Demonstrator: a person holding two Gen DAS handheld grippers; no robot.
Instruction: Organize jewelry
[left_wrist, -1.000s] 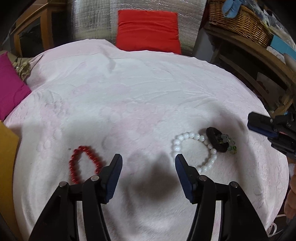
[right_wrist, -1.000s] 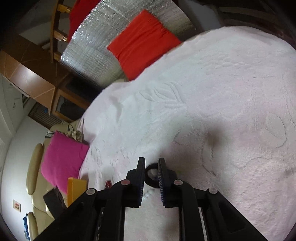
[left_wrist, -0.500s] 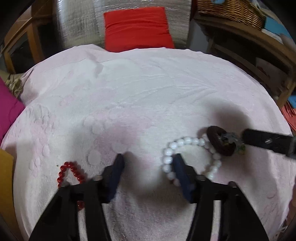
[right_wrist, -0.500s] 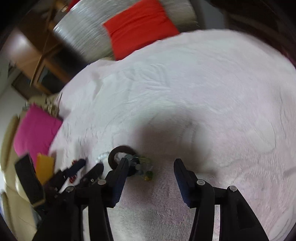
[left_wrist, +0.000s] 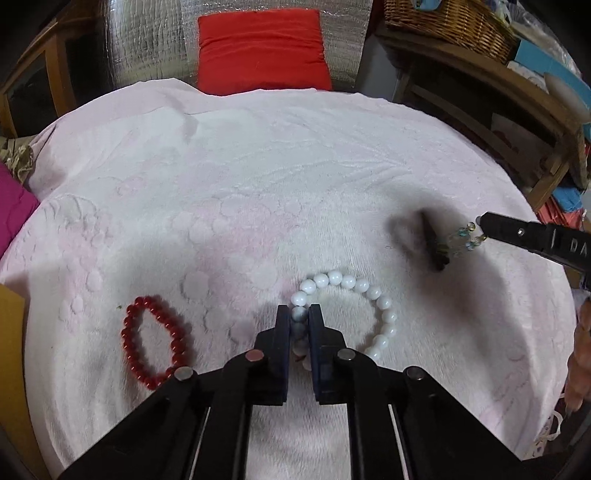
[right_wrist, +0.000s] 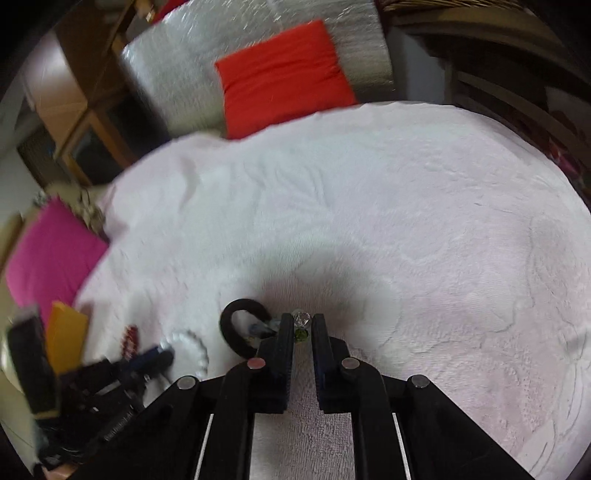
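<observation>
A white bead bracelet (left_wrist: 354, 295) lies on the pale pink cloth (left_wrist: 258, 177). My left gripper (left_wrist: 299, 317) is shut on its left side. A red bead bracelet (left_wrist: 155, 343) lies to the left of it. My right gripper (right_wrist: 303, 325) is shut on the glass beads (right_wrist: 301, 321) of a black hair tie (right_wrist: 236, 328), and lifts it off the cloth. In the left wrist view the right gripper (left_wrist: 480, 223) comes in from the right, with the black hair tie (left_wrist: 432, 243) blurred and hanging from it. The white bracelet (right_wrist: 192, 349) and red bracelet (right_wrist: 129, 339) show blurred in the right wrist view.
A red cushion (left_wrist: 262, 48) leans on a silver panel behind the cloth. A magenta cushion (right_wrist: 51, 258) and an orange box (right_wrist: 66, 339) lie at the left. A wicker basket (left_wrist: 447, 18) sits on a wooden shelf at the right.
Both grippers have shut: the left on the white bracelet, the right on the hair tie's beads. The hair tie has come up off the white bracelet.
</observation>
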